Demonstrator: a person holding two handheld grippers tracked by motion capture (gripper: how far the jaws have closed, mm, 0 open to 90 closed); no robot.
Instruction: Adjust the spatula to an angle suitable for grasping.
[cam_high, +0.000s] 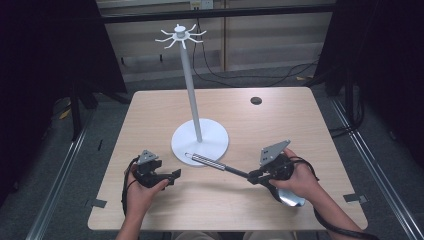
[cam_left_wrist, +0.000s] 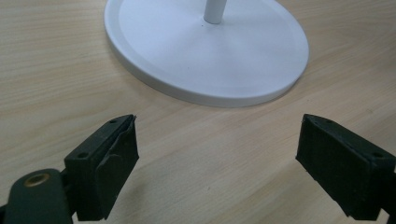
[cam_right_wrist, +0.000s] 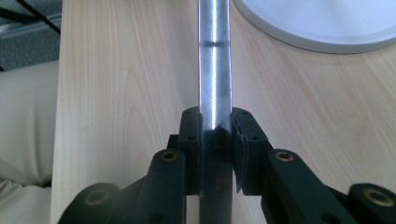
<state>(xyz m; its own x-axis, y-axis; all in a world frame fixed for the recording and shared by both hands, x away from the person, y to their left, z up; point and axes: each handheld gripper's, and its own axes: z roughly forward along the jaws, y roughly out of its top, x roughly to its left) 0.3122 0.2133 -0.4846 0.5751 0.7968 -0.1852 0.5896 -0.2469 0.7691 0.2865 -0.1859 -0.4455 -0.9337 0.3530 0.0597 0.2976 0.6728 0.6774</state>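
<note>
The metal utensil (cam_high: 215, 163) lies slanted across the wooden surface (cam_high: 280, 120), its ribbed handle end with a wire loop resting over the rim of the white stand's round base (cam_high: 212, 131), its shiny broad end down by the person's right hand. We see the right gripper (cam_high: 253, 175) clenched on the utensil's dark shaft; in the right gripper view the jaws press on both sides of the polished metal stem (cam_right_wrist: 214, 70). The left gripper (cam_high: 172, 176) sits near the base's left side, and in the left gripper view its jaws stand wide apart with bare surface between them. The stand's white pole (cam_high: 191, 90) rises to a crown of hooks (cam_high: 180, 35). We can read no writing anywhere.
</note>
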